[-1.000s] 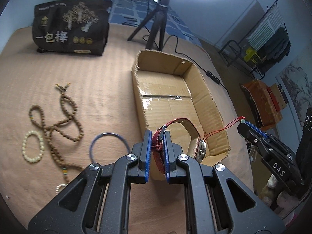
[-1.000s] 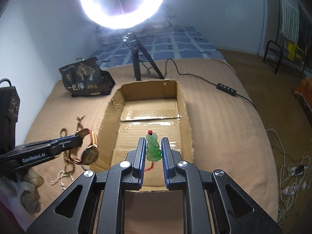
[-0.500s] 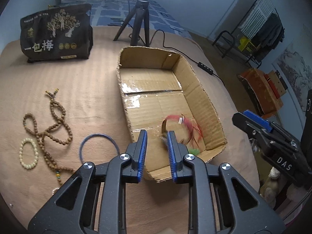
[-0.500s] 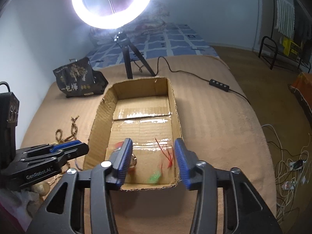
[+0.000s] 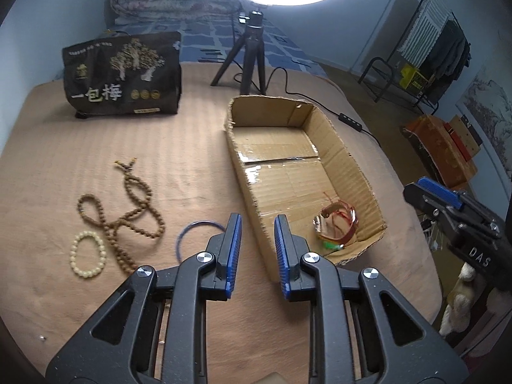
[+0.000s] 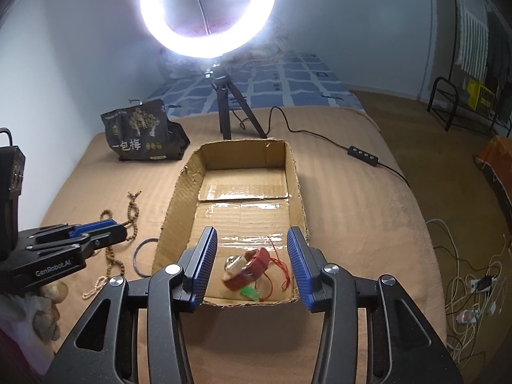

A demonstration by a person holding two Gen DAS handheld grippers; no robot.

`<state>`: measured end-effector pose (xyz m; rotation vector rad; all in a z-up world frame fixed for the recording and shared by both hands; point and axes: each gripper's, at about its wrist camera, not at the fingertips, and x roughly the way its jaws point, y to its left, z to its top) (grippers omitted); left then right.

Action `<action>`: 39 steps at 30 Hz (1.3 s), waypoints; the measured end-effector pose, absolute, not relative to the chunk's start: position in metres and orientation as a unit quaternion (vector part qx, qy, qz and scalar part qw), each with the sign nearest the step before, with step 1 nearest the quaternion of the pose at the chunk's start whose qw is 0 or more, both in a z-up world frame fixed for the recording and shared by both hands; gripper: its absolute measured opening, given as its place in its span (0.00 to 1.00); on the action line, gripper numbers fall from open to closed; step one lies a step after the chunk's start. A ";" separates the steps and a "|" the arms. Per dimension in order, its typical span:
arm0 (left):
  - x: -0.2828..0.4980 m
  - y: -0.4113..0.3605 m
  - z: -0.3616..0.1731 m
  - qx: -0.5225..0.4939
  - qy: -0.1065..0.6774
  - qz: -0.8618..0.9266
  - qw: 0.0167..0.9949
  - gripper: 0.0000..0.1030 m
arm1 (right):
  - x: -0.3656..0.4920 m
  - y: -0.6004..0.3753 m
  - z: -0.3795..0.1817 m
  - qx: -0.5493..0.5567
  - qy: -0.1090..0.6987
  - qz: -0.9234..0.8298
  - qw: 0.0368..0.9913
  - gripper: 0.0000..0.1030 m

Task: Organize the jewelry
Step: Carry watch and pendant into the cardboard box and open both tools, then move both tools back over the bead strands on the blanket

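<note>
An open cardboard box [image 5: 236,156] [image 6: 179,192] stands on the tan cover. A red-strap watch [image 5: 336,224] [image 6: 248,267] and a green pendant on red cord [image 5: 331,245] [image 6: 250,293] lie at its near end. My left gripper [image 5: 256,220] is open and empty over the box's left wall. My right gripper [image 6: 251,240] is open and empty just above the watch and pendant. A blue bangle [image 5: 192,233] [image 6: 140,256], a brown bead necklace [image 5: 128,208] [image 6: 131,214] and a cream bead bracelet [image 5: 88,254] lie left of the box.
A black printed bag [image 5: 123,76] [image 6: 145,136] stands at the back left. A ring light's tripod [image 5: 251,51] [image 6: 228,108] stands behind the box, its cable and switch [image 6: 363,153] running right. The bed edge drops off at the right, with cables [image 6: 470,291] on the floor.
Both grippers opened and let go: the watch and the green pendant dropped into the box's near end. Both grippers then pulled back, the left one shifting left.
</note>
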<state>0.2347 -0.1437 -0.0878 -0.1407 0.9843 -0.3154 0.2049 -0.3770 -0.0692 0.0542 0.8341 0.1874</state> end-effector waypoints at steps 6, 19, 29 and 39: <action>0.225 -0.114 -0.078 -0.049 0.452 -0.133 0.881 0.22 | 0.200 -0.365 -0.063 0.018 0.392 0.100 0.914 0.43; 0.215 -0.005 -0.063 -0.095 0.434 -0.057 0.894 0.53 | 0.194 -0.300 -0.068 -0.007 0.389 0.172 0.905 0.55; 0.198 0.051 -0.070 -0.097 0.441 -0.025 0.892 0.53 | 0.186 -0.231 -0.095 -0.053 0.419 0.247 0.872 0.56; 0.200 0.079 -0.078 -0.118 0.457 -0.013 0.881 0.53 | 0.205 -0.176 -0.122 -0.119 0.437 0.281 0.846 0.56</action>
